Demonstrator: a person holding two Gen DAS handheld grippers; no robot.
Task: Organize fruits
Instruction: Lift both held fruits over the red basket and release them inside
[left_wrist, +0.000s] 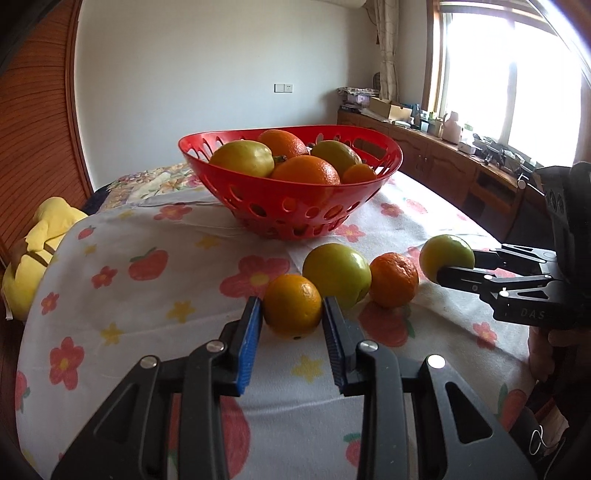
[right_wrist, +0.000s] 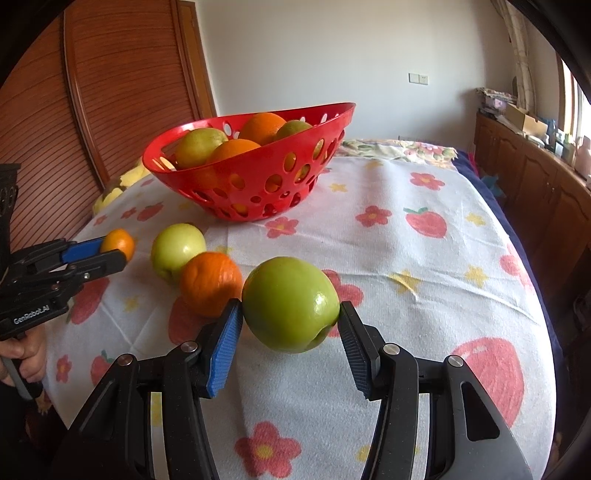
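Between our left gripper's (left_wrist: 291, 314) blue pads sits a small orange (left_wrist: 292, 305), pinched on the cloth (left_wrist: 147, 295). Our right gripper (right_wrist: 291, 320) clamps a green apple (right_wrist: 291, 304), stem dimple facing low right. "GenRobot.AI" marks the left handle. Beyond stands the red basket (left_wrist: 295, 206) of fruit.

Your left tool (left_wrist: 291, 314) has blue ribbed pads on black arms, as does your right tool (right_wrist: 291, 314). The basket (left_wrist: 295, 199) is red with oval holes. The cloth (left_wrist: 147, 295) is white with red flowers, strawberries and yellow stars.
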